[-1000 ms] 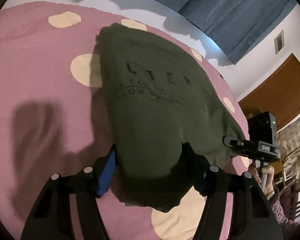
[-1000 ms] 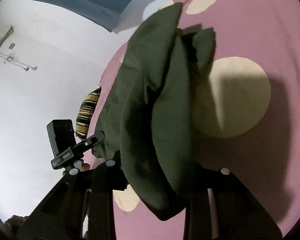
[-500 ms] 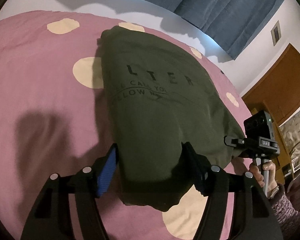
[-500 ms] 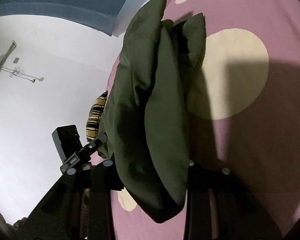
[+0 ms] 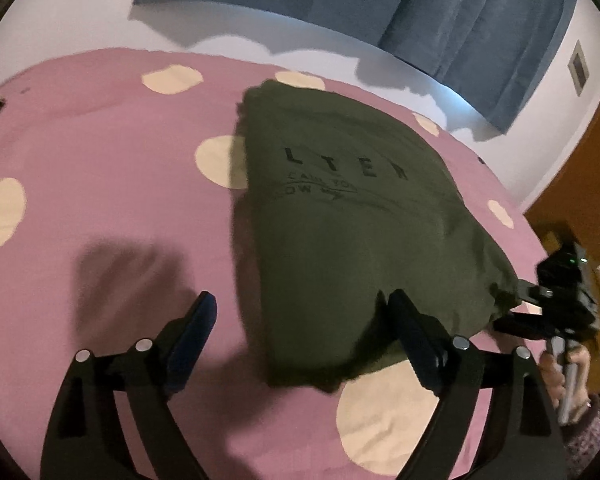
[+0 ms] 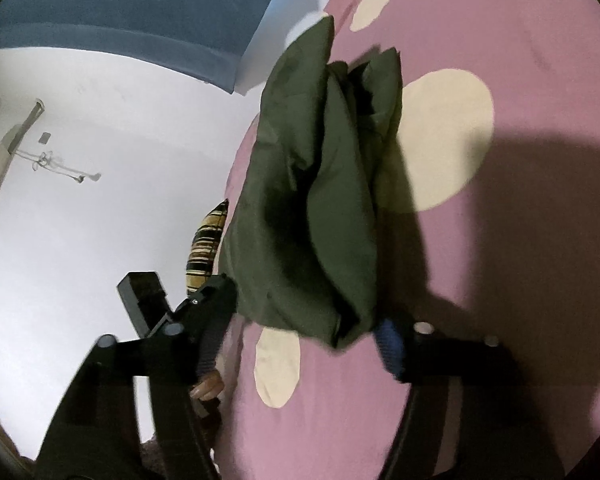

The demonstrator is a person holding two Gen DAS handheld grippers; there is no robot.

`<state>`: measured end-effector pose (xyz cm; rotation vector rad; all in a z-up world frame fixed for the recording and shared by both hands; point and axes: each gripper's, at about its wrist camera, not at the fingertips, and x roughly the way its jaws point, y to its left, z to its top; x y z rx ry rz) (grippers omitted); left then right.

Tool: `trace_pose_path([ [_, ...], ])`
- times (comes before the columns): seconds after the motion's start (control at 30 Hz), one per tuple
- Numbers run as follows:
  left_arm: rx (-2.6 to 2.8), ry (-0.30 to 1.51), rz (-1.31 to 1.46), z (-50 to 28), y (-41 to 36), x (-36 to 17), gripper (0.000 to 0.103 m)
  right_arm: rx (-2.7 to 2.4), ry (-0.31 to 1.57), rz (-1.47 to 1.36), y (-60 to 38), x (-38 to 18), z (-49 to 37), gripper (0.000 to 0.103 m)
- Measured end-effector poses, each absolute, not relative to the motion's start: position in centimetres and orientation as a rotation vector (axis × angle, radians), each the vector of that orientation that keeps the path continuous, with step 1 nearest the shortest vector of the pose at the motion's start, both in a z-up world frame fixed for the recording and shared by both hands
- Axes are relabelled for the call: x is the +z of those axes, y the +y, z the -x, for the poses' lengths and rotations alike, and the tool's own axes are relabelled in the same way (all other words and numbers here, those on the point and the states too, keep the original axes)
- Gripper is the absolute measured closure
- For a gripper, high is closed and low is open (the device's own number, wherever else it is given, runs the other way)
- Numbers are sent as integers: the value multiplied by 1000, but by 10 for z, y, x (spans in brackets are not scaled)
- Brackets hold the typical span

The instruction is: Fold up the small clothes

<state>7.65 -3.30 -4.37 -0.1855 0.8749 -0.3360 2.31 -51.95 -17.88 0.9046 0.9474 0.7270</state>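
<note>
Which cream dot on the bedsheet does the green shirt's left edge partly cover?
The cream dot beside the printed lettering: the green shirt overlaps its right side, while the others nearby show fuller outlines.

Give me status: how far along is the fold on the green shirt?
Done: the green shirt lies folded in layers on the pink bedsheet. In hand: nothing; the left gripper and right gripper have just been opening, their jaws standing apart at the shirt's near edge without pinching it. Left: pull both clear; no other garments visible.
</note>
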Motion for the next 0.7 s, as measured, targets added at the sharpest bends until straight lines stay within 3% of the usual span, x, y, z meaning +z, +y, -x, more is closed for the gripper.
trace_pose_path([
  [0.23,-157,798,73,-39,-37,-29,16,550,932,-729,-511,-159,21,16],
  [0.7,-31,739,-43,10,-53,-14,15,194,861,-298,-457,-127,69,11],
])
